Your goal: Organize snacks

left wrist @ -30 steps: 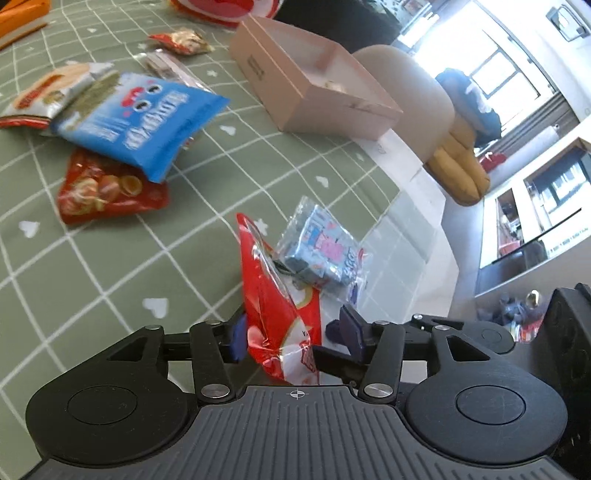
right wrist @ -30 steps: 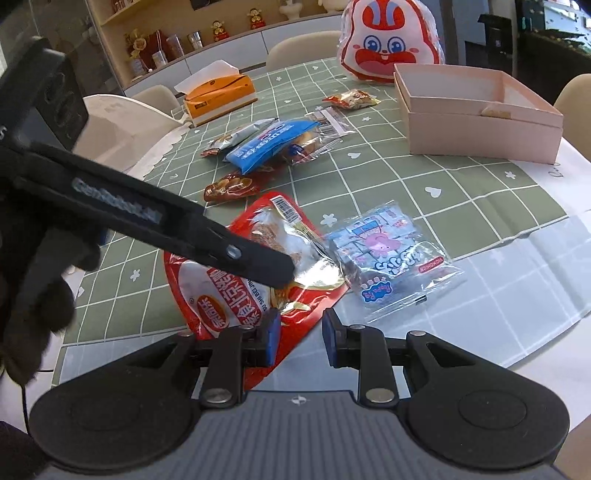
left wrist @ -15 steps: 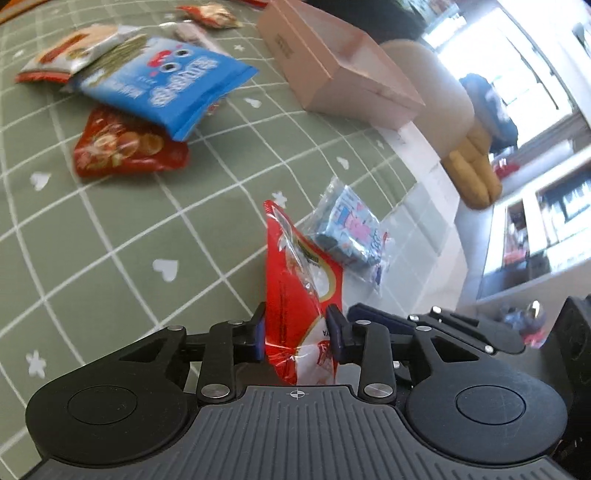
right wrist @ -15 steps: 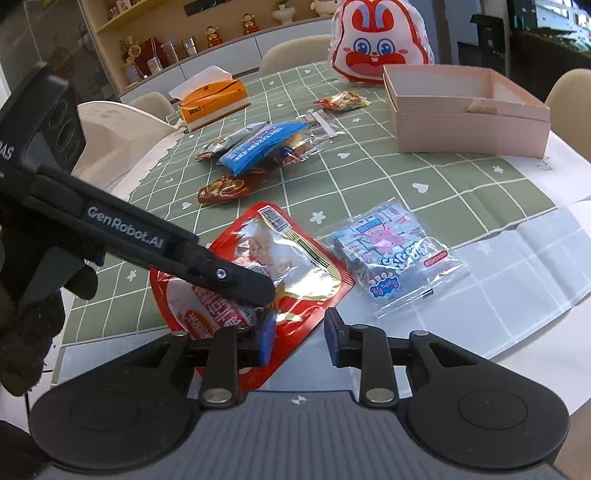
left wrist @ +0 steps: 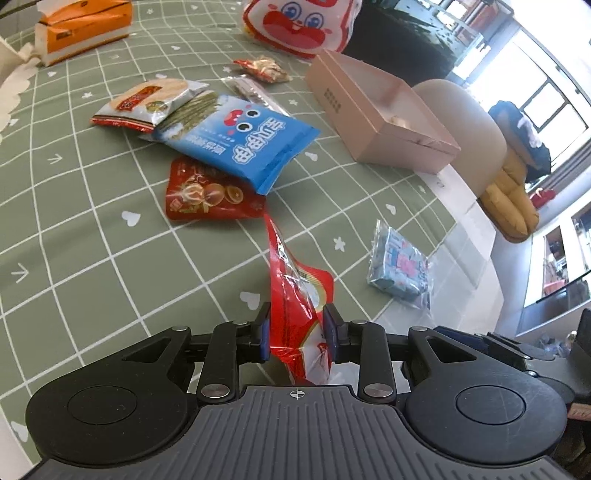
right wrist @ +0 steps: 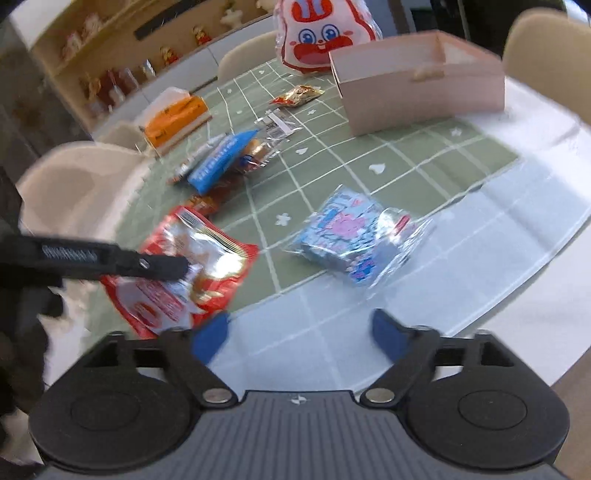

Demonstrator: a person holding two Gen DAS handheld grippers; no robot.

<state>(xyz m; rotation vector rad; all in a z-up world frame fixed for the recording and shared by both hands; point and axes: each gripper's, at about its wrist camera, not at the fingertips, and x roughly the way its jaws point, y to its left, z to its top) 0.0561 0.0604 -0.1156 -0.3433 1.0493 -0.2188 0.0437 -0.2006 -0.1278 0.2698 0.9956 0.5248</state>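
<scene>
Home dining/living area. Round table [right wrist: 535,155] with green grid tablecloth [left wrist: 74,221], cream dining chairs [right wrist: 74,177], orange tissue box [right wrist: 177,118], display shelf with figurines [right wrist: 122,74], yellow cushions [left wrist: 509,199] by big windows [left wrist: 532,74].

Tablecloth [left wrist: 92,229]: we see sage green with a white grid, small white hearts, stars and arrows.
Red packet [left wrist: 295,295]: we see glossy red with a silvery window and white lettering, at centre.
Blue bag [left wrist: 240,144]: we see bright blue with white characters and cartoon eyes, upper centre.
Pale blue packet [right wrist: 351,236]: we see clear film over light blue with a pink cartoon.
Box [left wrist: 380,110]: we see plain dusty pink, upper right.
Tissue box [left wrist: 85,26]: we see orange and white, upper left.
Rabbit bag [right wrist: 325,33]: we see white with a red face and blue eyes.
Finger pads [right wrist: 210,338]: we see blue on black arms.
</scene>
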